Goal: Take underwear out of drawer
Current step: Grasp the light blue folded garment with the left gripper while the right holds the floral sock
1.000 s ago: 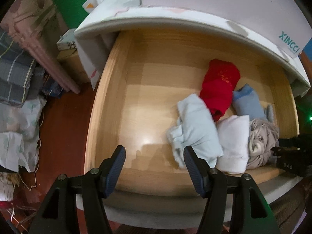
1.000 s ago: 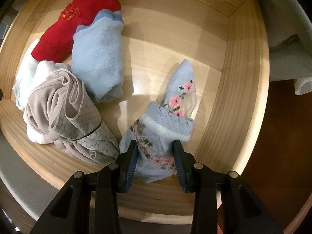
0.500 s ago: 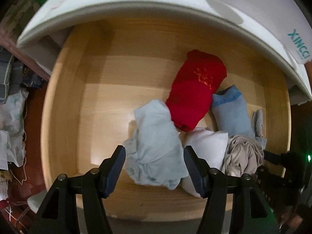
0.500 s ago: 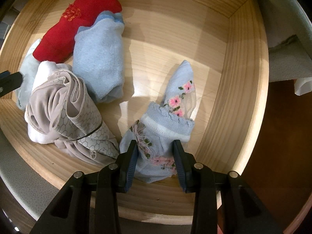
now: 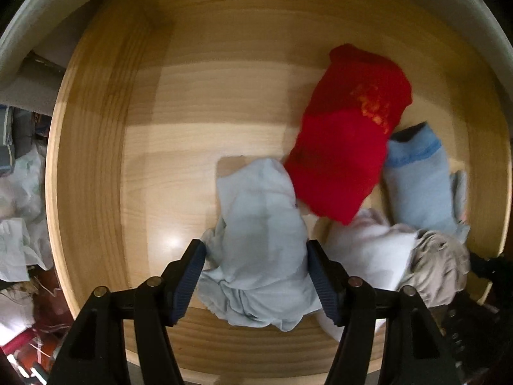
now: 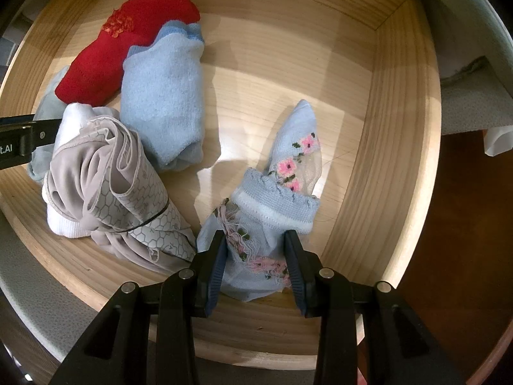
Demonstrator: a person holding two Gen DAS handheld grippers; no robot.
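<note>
The open wooden drawer [image 5: 96,166] holds several rolled garments. My left gripper [image 5: 255,268] is open, its jaws on either side of a pale blue underwear bundle [image 5: 259,243] at the drawer's front. A red roll [image 5: 346,141], a blue roll [image 5: 416,179], a white roll [image 5: 368,250] and a grey patterned roll [image 5: 442,256] lie to the right. My right gripper [image 6: 256,256] has its jaws against the sides of a blue floral sock bundle [image 6: 272,211] near the drawer's [image 6: 384,160] right front corner. The grey roll [image 6: 112,186] lies to its left.
The drawer's left half is bare wood. A grey padded edge [image 6: 465,109] borders the drawer on the right. Loose clothes lie on the floor [image 5: 19,211] to the left of the drawer. The left gripper's body [image 6: 22,144] shows at the left edge of the right wrist view.
My left gripper has moved forward and down into the drawer, and the pale blue bundle now sits between its jaws. The right gripper has stayed on the floral bundle.
</note>
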